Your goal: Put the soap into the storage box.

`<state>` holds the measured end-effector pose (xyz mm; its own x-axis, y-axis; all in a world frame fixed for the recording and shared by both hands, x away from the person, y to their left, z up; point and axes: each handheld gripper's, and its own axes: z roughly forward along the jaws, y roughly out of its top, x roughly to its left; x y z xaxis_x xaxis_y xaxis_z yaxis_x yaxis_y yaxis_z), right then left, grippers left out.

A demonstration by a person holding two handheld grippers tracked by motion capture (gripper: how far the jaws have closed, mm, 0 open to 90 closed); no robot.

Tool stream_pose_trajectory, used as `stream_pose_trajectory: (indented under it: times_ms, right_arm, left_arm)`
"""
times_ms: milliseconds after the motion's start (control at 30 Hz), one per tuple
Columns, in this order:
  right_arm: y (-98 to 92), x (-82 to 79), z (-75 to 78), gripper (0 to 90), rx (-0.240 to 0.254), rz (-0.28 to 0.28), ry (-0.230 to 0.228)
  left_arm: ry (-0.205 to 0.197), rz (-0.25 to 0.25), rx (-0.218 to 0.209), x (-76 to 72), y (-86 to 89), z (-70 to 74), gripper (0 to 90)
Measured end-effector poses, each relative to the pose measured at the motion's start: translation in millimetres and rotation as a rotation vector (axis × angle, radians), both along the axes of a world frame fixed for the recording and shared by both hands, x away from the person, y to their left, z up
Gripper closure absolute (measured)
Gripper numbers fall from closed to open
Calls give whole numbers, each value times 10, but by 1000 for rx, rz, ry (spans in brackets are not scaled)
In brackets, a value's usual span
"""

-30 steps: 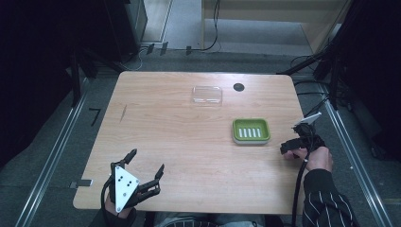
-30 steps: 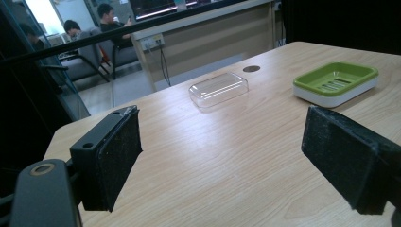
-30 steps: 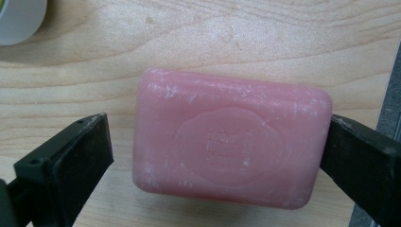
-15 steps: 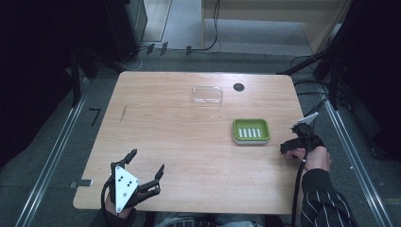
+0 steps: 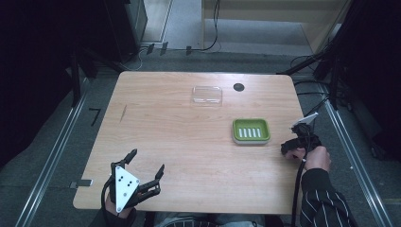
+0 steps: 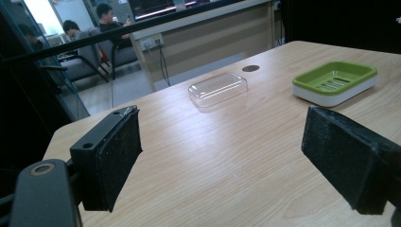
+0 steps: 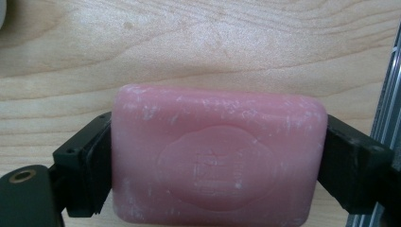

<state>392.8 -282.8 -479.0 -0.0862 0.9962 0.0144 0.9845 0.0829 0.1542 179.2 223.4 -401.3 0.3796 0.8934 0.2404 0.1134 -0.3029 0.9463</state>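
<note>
While the left tool [image 5: 144,165] gapes apart, the right tool [image 7: 217,156] clamps pink soap [image 7: 218,156] (stamped face up).

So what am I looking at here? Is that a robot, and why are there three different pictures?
No robot: a person at a wooden table holds a two-jaw gripper in each hand. The high view looks down from above. There the left gripper sits near the table's front left corner, and the right gripper at the right edge.

The other two pictures come from small cameras riding on each gripper, looking along its black jaws. The left one's jaws stand wide apart with nothing between them; beyond lie a clear plastic lid and a green soap dish, empty. The right gripper's view shows its jaws on either side of a pink bar of soap, over the wood.
</note>
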Motion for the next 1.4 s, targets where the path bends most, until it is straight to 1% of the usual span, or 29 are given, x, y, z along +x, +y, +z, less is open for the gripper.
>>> stream_pose_trajectory:
  times_ms: [400, 667, 867, 1167, 1400]
  right_arm:
    - [-4, 7, 2, 128, 0, 24, -8]
    - [-9, 15, 14, 130, 5, 41, 6]
    - [10, 10, 65, 131, -1, 60, -4]
    - [32, -1, 132, 131, 4, 72, -5]
    - [48, 2, 183, 132, 8, 92, -5]
  left_arm:
    - [0, 0, -1, -3, 1, 2, 131]
    - [-1, 1, 1, -2, 8, 3, 131]
    - [-2, -1, 1, -3, 10, 4, 131]
    - [-4, -1, 1, -8, 11, 5, 131]
    - [-4, 6, 0, -17, 19, 4, 130]
